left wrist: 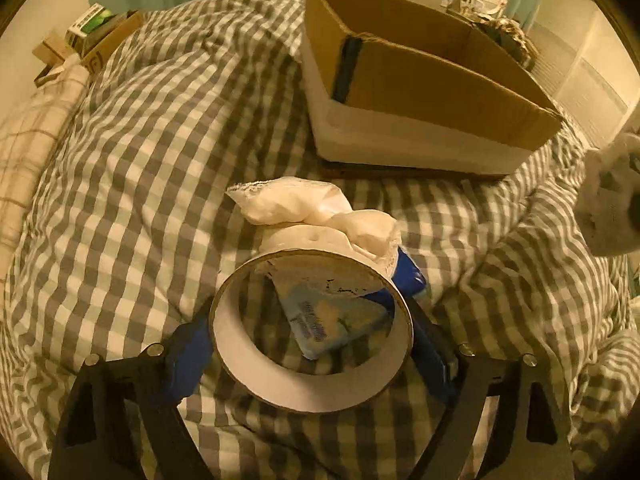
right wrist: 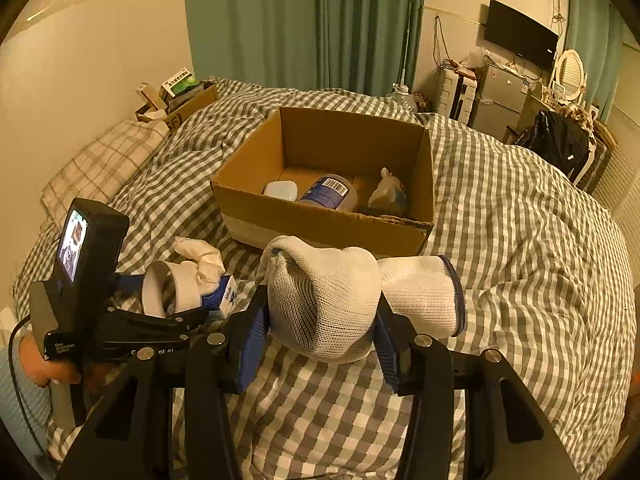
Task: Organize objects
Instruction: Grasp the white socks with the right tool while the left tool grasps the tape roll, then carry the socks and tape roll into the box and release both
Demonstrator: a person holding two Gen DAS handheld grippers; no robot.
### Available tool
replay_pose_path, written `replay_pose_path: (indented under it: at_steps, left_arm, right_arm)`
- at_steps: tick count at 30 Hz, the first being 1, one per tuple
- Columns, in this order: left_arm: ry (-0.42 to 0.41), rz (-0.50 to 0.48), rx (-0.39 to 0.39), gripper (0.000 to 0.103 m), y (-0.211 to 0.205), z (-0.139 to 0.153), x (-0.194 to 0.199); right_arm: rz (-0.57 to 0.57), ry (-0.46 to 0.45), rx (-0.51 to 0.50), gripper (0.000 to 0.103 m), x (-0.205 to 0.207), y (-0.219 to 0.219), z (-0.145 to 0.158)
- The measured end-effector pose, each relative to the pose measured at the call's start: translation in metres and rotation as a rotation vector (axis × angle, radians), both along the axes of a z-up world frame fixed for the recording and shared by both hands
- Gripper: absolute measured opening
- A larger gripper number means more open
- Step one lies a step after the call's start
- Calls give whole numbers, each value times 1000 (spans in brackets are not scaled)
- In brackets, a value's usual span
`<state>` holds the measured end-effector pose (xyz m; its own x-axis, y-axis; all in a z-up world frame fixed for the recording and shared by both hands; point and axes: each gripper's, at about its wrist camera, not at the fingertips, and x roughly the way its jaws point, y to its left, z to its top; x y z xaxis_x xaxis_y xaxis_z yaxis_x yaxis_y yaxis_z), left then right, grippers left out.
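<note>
My left gripper (left wrist: 310, 344) is shut on a white tape roll (left wrist: 256, 364), held just above the checked bedspread; it also shows in the right wrist view (right wrist: 176, 292). Past the roll lie a crumpled white cloth (left wrist: 304, 200) and a blue tissue pack (left wrist: 340, 324). My right gripper (right wrist: 320, 328) is shut on a white knitted glove (right wrist: 324, 300), held above the bed in front of an open cardboard box (right wrist: 320, 224). The box holds a white case (right wrist: 281, 190), a plastic jar (right wrist: 330, 192) and a small bag (right wrist: 388, 192). The box also shows in the left wrist view (left wrist: 420, 80).
The checked bedspread (right wrist: 500, 220) is rumpled. A pillow (right wrist: 104, 160) and a smaller box of cartons (right wrist: 180, 96) sit at the far left by the wall. A dresser, mirror and TV stand beyond the bed on the right.
</note>
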<state>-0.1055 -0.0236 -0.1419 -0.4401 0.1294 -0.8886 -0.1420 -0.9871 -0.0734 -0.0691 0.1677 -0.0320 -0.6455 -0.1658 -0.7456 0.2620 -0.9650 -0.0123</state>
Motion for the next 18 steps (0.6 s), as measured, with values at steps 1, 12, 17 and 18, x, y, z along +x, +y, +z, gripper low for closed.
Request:
replay_pose_path:
  at_steps: [1,12,17,18]
  left_arm:
    - [8,-2,-8,88,1,2,2]
    - [151,18,-52,87,5,79,41]
    - [290,-4,-44,87,10,141,54]
    - [319,-11,-45,87,12,153,55]
  right_arm:
    - [1,3,-2,48,1,0,2]
    - [9,79,2,48,21,-4,42]
    - [20,175,20,47,42,-3,84]
    - [22,190,24,47,44,-2,91]
